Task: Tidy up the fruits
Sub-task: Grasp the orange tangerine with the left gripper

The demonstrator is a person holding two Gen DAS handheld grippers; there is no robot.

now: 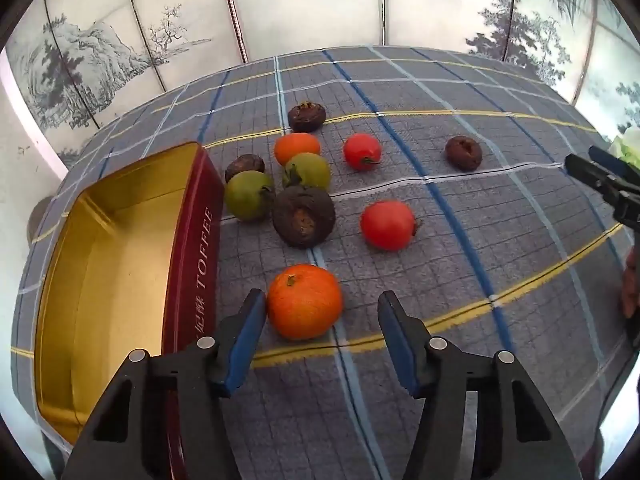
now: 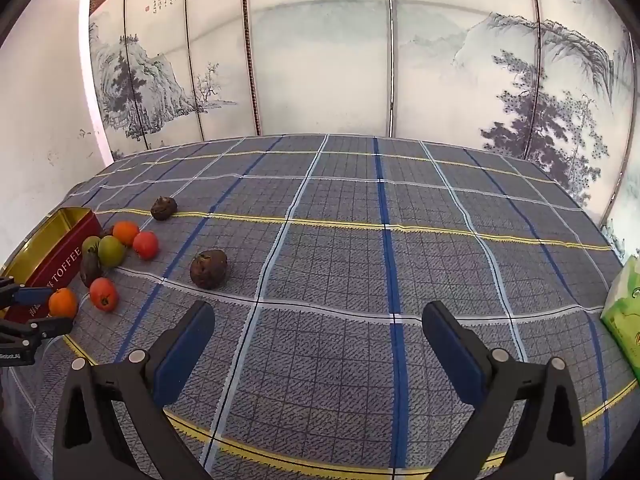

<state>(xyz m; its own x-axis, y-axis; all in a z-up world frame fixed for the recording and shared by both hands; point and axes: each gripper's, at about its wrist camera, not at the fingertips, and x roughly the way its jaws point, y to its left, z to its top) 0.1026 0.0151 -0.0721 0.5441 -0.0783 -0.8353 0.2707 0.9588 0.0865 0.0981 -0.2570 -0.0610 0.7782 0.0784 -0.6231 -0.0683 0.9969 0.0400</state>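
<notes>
Several fruits lie on a plaid cloth beside an open red and gold toffee tin (image 1: 120, 240). My left gripper (image 1: 322, 310) is open around the nearest orange (image 1: 304, 302); its left finger touches the orange. Beyond lie a red tomato (image 1: 387, 225), a dark brown fruit (image 1: 304, 216), two green fruits (image 1: 248, 195), another orange (image 1: 297, 147) and a second tomato (image 1: 362, 151). A lone brown fruit (image 2: 208, 268) lies apart. My right gripper (image 2: 318, 320) is open and empty over bare cloth, right of that fruit.
The tin (image 2: 52, 252) is empty inside. A green tissue pack (image 2: 624, 312) stands at the table's right edge. A painted folding screen (image 2: 360, 60) stands behind the table. The right gripper shows at the left wrist view's right edge (image 1: 600, 178).
</notes>
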